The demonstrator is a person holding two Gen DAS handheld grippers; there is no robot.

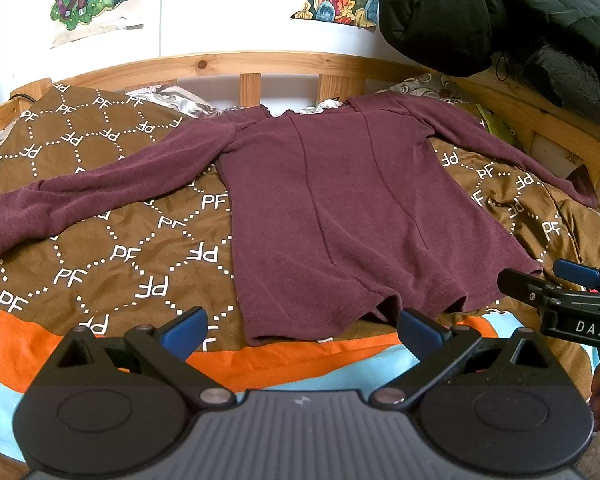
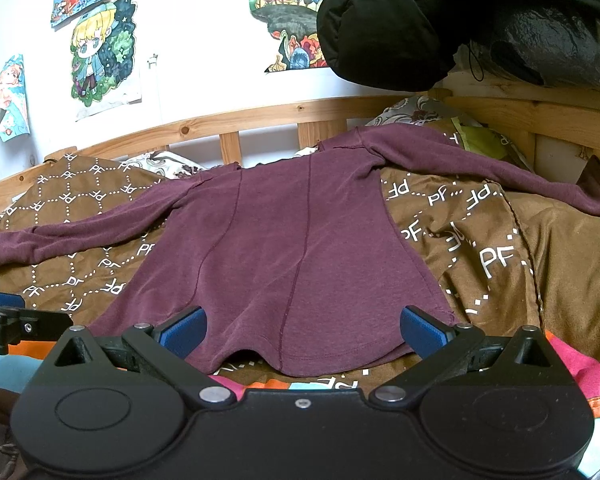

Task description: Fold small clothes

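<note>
A maroon long-sleeved top [image 1: 340, 216] lies flat on the bed, hem nearest me, both sleeves spread out to the sides. It also shows in the right wrist view [image 2: 284, 248]. My left gripper [image 1: 302, 332] is open and empty, just short of the hem's left part. My right gripper [image 2: 302, 330] is open and empty, its blue pads at the hem's right part without closing on it. The right gripper also shows at the right edge of the left wrist view [image 1: 556, 284], by the hem's right corner.
A brown patterned quilt [image 1: 112, 248] with orange and light blue bands covers the bed. A wooden headboard rail [image 1: 252, 64] runs along the back. A black puffy jacket [image 1: 492, 12] hangs at the upper right. Posters hang on the white wall. Pink cloth [image 2: 580, 364] lies at the right.
</note>
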